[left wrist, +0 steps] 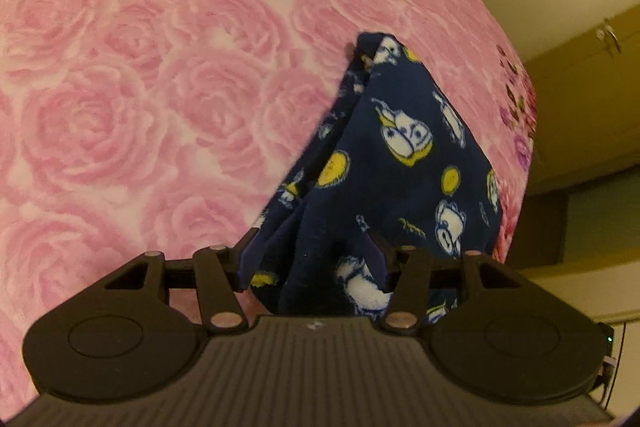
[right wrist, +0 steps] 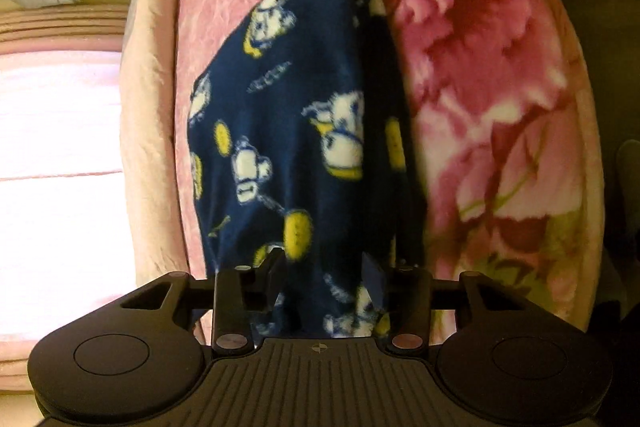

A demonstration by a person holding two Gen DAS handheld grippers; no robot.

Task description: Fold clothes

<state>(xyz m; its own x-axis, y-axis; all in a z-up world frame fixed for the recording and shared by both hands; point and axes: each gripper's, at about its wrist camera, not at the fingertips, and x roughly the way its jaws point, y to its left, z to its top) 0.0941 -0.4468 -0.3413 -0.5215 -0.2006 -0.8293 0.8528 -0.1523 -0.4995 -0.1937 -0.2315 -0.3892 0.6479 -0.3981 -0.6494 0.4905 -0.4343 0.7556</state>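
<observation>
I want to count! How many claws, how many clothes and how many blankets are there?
Claws: 2, the left claw and the right claw
Clothes: 1, the navy cartoon-print garment
Blankets: 1, the pink rose blanket
Total: 4

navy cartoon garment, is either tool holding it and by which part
Both. The left tool and the right tool each pinch a bunched edge of the navy garment, which hangs toward the pink blanket. Which edge cannot be told.
</observation>
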